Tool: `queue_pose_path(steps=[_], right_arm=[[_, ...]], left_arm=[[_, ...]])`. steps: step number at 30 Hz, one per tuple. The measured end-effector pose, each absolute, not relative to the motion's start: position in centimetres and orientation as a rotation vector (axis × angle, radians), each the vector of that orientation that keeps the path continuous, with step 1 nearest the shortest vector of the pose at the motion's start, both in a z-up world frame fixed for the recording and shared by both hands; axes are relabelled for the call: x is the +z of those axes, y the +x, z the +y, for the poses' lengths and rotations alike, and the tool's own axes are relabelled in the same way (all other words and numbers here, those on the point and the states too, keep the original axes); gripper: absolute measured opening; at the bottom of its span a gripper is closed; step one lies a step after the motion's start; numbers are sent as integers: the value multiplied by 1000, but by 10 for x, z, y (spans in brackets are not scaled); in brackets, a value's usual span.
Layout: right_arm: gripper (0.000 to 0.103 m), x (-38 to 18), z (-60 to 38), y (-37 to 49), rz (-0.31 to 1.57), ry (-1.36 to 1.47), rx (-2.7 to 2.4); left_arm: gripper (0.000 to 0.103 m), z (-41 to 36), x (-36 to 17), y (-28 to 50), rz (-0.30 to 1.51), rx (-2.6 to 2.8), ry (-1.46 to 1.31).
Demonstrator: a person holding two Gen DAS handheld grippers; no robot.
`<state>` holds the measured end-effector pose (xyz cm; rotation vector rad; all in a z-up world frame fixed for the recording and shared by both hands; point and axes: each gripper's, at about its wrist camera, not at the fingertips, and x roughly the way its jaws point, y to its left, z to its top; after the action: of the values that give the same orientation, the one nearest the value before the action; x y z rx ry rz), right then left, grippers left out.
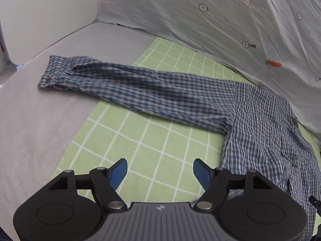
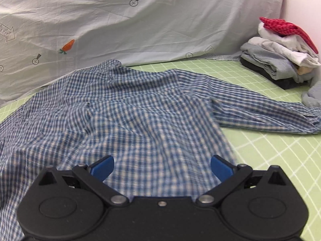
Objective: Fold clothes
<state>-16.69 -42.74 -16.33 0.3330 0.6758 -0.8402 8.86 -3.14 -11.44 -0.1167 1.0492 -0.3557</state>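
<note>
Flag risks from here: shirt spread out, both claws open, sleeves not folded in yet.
1. The left sleeve runs off the green mat onto grey sheet; dragging it in may bunch it.
2. The shirt body is wrinkled, so folds could set crooked.
3. The right sleeve ends near the clothes stack; a swing might topple it.

You cannot see the whole checked shirt from your left wrist: its body runs off the right and bottom edges, and the left gripper housing covers part of its hem. From your right wrist, the shirt's near hem disappears under the right gripper, and its weave blurs there. The folded pile is clipped by the right edge; you cannot tell its garments apart.
</note>
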Motion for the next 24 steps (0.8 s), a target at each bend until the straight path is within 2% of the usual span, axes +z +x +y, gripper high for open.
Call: queue_pose_path(steps=[6, 9, 11, 12, 13, 14, 15, 16, 17, 18, 24], right_arm=[[103, -174, -439, -230, 796, 410, -869], [98, -180, -439, -249, 840, 441, -837], [89, -180, -436, -259, 835, 441, -796], [80, -180, -436, -263, 834, 441, -778], [62, -182, -436, -267, 838, 440, -766], [49, -183, -436, -271, 846, 438, -760], [29, -184, -437, -274, 850, 432, -759], [18, -185, -439, -278, 848, 426, -757], [14, -184, -441, -283, 843, 429, -742], [0, -184, -443, -287, 841, 427, -736], [0, -178, -468, -304, 828, 412, -811]], left_arm=[[74, -41, -124, 33, 1117, -295, -97], [74, -45, -121, 13, 1118, -280, -89], [74, -50, -121, 4, 1123, -272, -76], [74, -53, -121, -1, 1126, -267, -69], [74, -56, -121, -5, 1127, -261, -60], [73, -59, -121, -9, 1127, -256, -55], [74, -61, -121, -13, 1128, -252, -52], [74, -64, -121, -17, 1129, -246, -50], [74, -67, -121, -21, 1131, -239, -50], [74, -70, -120, -25, 1131, -236, -48], [74, -91, -115, -44, 1113, -246, -3]])
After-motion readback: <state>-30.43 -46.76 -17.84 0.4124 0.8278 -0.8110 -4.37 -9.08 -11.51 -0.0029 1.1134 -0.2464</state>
